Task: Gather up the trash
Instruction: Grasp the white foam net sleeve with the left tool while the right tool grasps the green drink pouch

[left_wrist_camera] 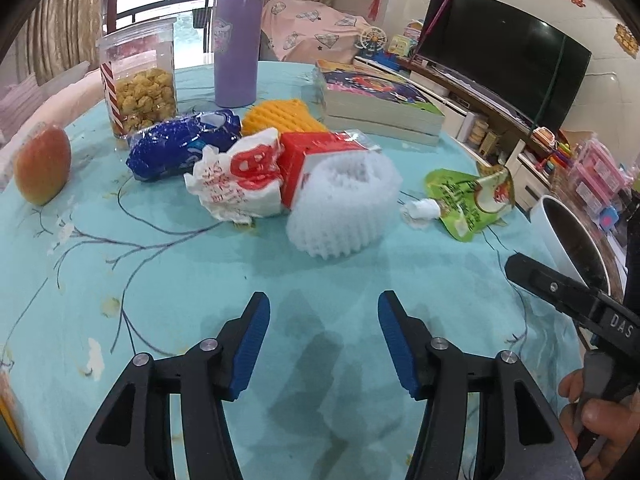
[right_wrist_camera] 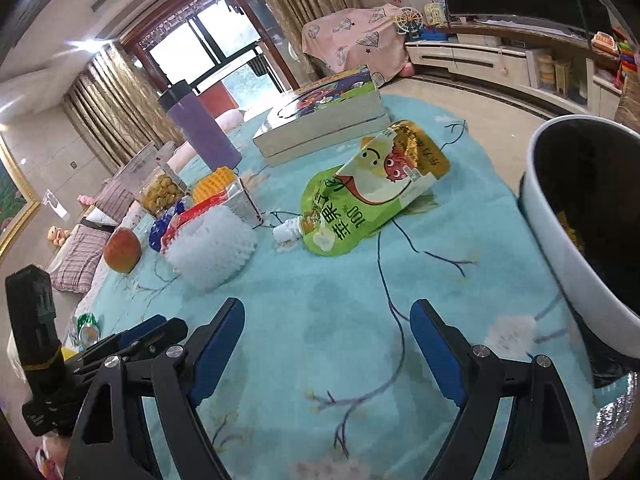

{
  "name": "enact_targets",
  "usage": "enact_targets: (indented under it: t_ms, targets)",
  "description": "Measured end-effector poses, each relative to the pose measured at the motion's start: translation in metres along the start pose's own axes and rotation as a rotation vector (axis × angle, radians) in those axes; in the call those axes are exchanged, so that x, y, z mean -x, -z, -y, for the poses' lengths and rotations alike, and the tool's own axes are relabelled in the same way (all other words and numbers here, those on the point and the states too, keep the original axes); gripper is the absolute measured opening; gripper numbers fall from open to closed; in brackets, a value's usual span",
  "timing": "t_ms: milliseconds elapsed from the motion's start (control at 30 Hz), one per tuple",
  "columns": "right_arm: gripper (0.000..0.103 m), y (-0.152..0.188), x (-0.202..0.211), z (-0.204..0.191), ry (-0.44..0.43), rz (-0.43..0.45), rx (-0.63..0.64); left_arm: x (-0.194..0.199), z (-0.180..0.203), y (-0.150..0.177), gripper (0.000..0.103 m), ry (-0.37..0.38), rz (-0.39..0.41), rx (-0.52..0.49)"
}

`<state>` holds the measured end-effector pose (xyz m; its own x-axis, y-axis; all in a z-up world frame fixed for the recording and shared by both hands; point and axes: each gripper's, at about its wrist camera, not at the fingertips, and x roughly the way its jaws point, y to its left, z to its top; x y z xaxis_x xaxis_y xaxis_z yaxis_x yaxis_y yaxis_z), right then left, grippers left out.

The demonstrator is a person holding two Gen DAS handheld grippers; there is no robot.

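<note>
Here the left tongs (left_wrist_camera: 324, 336) hang over the turquoise tabletop (left_wrist_camera: 200, 280) with their blue pads spread apart and nothing between them. The right tongs (right_wrist_camera: 328, 340) are likewise parted and empty above the cloth.

Just beyond the left tongs lies a white foam fruit net (left_wrist_camera: 344, 208), leaning against a red carton (left_wrist_camera: 308, 156). Left of those sits a crumpled white-and-red plastic bag (left_wrist_camera: 236, 184), touching a blue wrapper (left_wrist_camera: 180, 144) farther left; a yellow foam net (left_wrist_camera: 280, 114) lies behind them. To the right, apart from the pile, a green spouted pouch (left_wrist_camera: 468, 200) lies flat with its white cap pointing left; in the right wrist view this pouch (right_wrist_camera: 372, 192) lies straight ahead of the right tongs.

At the right edge of the tabletop stands a white bin (right_wrist_camera: 560, 248) with a dark liner; yellow bits show inside it.

An apple (left_wrist_camera: 42, 164) sits at the far left, a popcorn jar (left_wrist_camera: 138, 80) and a purple tumbler (left_wrist_camera: 238, 44) stand at the far side, and a stack of books (left_wrist_camera: 380, 100) lies to their right
</note>
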<state>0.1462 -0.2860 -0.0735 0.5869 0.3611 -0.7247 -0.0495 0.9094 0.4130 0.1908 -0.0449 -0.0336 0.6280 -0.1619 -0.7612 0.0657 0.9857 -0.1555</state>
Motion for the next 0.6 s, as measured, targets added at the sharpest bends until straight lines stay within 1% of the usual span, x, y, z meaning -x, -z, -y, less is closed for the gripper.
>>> enact_targets:
  t_ms: [200, 333, 400, 467, 600]
  targets:
    - [0.086, -0.012, -0.019, 0.0, 0.015, 0.015, -0.028, -0.017, -0.007, -0.017, 0.056, -0.005, 0.007, -0.003]
    - [0.086, -0.02, -0.032, 0.005, 0.018, 0.015, -0.057, -0.03, -0.013, -0.026, 0.056, -0.006, 0.003, 0.012]
    - [0.087, -0.024, -0.036, 0.007, 0.018, 0.026, -0.075, -0.034, -0.016, -0.03, 0.056, 0.007, 0.005, 0.024]
    - [0.088, -0.028, -0.04, 0.007, 0.017, 0.034, -0.089, -0.039, -0.017, -0.035, 0.06, 0.044, 0.016, 0.034]
    - [0.088, -0.037, -0.049, 0.011, 0.018, 0.048, -0.108, -0.051, -0.014, -0.041, 0.06, 0.043, 0.034, 0.015]
